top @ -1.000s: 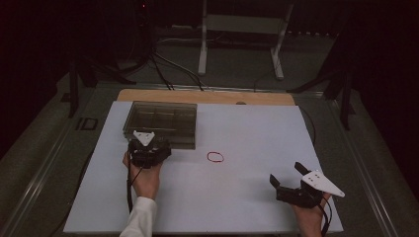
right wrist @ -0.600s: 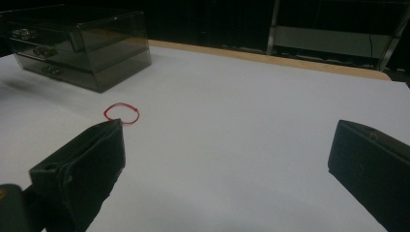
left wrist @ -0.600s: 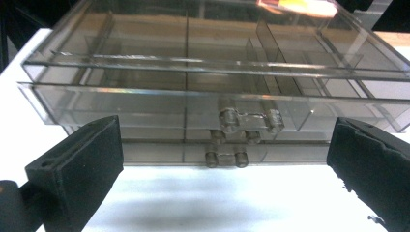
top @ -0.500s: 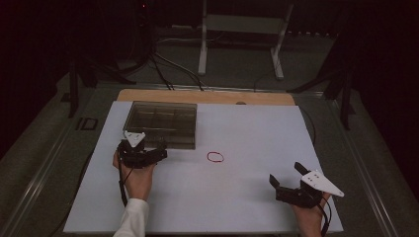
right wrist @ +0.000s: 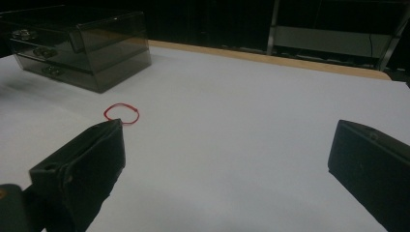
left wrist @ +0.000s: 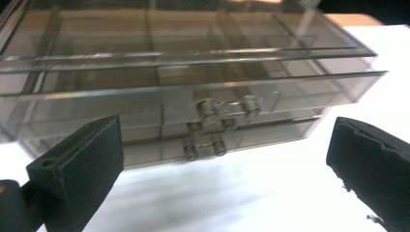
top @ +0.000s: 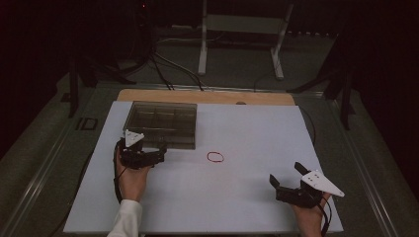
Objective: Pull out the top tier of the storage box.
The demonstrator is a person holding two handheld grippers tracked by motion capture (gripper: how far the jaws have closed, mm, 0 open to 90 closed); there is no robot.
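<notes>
A smoky clear compartment box (top: 160, 123) with its lid down stands at the back left of the white mat. Its front latch (left wrist: 212, 116) faces my left gripper (top: 142, 149). That gripper is just short of the box front, open; its jaws have just been opening, with nothing between them. A red rubber band (top: 215, 157) lies flat on the mat, right of the box's front corner. My right gripper (top: 286, 174) stands open and empty at the front right, well short of the band (right wrist: 121, 112).
The white mat (top: 247, 128) covers most of the table, with a wooden strip (top: 207, 96) along its far edge. Behind the table are a metal stand (top: 242, 29) and cables on the dark floor.
My left gripper has drawn a little left and back from the box front, and its jaws stand wider. The right gripper, the band and the box have not moved.
</notes>
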